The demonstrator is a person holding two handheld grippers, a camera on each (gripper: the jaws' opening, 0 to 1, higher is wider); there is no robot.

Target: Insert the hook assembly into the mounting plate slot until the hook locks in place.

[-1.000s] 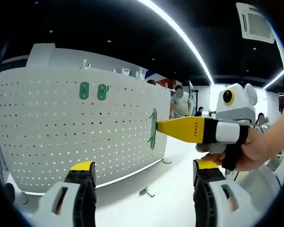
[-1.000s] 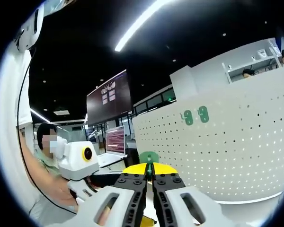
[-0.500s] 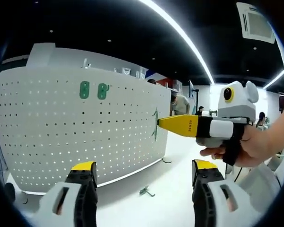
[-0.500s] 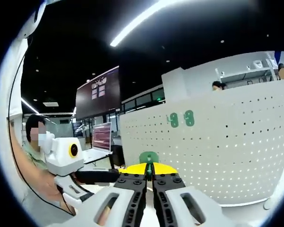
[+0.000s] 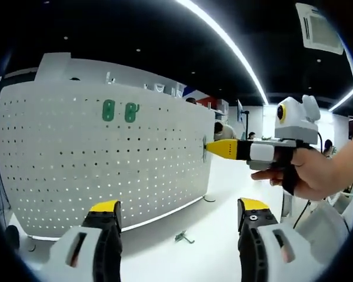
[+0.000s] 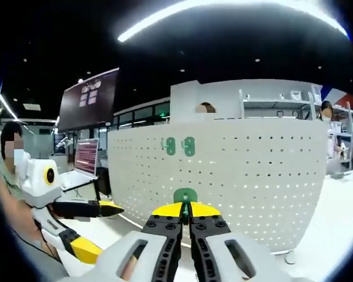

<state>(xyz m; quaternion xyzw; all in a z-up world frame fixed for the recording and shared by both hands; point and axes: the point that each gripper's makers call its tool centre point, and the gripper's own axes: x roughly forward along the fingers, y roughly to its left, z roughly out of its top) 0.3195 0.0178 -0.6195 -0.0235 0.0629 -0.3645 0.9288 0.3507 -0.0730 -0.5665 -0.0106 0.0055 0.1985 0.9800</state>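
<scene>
A white pegboard panel (image 5: 76, 170) stands upright on the table, with two green hooks (image 5: 119, 111) mounted near its top. In the left gripper view my right gripper (image 5: 215, 149) comes in from the right, held by a hand, its yellow jaws shut on a green hook (image 5: 204, 149) near the panel's right edge. My left gripper (image 5: 177, 205) stands open and empty in front of the panel. In the right gripper view the green hook (image 6: 185, 195) sticks up between the shut jaws of my right gripper (image 6: 185, 212), facing the pegboard panel (image 6: 253, 176) and its two mounted hooks (image 6: 180, 145).
A small loose green hook (image 5: 182, 237) lies on the white table in front of the panel. My left gripper (image 6: 103, 207) reaches in at the lower left of the right gripper view. Monitors and people stand in the background.
My right gripper has turned to face the panel's front and drawn slightly right and up with the hook. The left gripper has stayed open in place.
</scene>
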